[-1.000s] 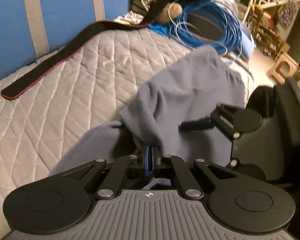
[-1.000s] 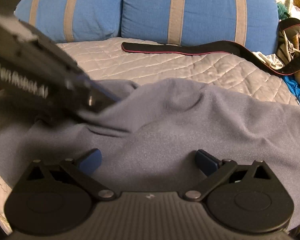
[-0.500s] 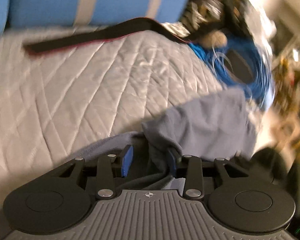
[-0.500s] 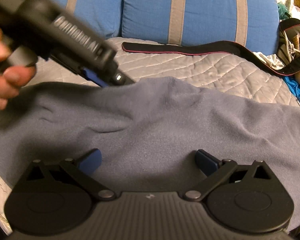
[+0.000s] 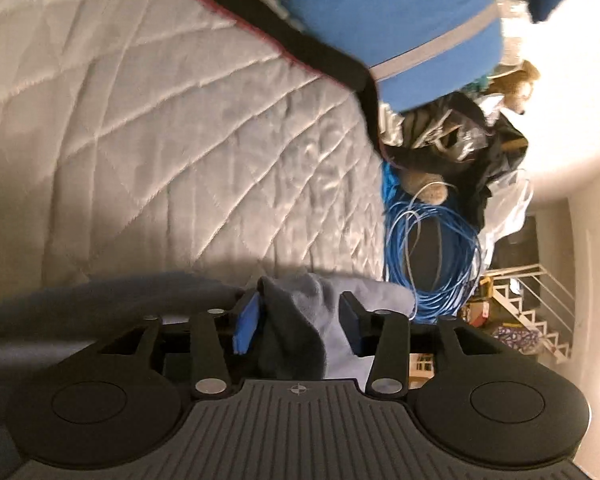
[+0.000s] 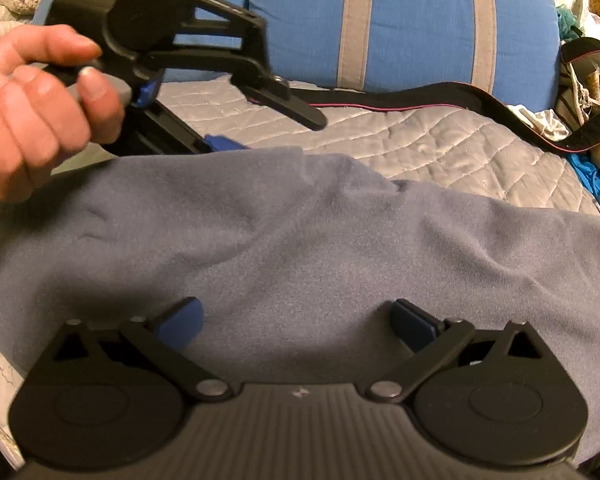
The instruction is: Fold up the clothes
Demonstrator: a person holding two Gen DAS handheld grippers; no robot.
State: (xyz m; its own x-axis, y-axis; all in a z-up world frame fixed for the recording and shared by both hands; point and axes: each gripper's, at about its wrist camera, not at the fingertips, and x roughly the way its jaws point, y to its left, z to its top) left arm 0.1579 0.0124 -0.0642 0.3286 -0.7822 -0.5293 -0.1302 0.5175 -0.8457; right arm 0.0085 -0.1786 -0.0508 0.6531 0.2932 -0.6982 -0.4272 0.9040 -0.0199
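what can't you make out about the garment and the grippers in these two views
- Grey-blue garment: right wrist view, its near part is hidden by the right gripper; its kind is unclear.
- Left gripper: left wrist view, whether the open fingers touch the bunched fold between them.
- Black strap: right end lost in the clutter.

Left gripper body lettering: pale, blurred, unreadable.
Right gripper housing: small emblem only, no words.
Elsewhere: nothing legible.
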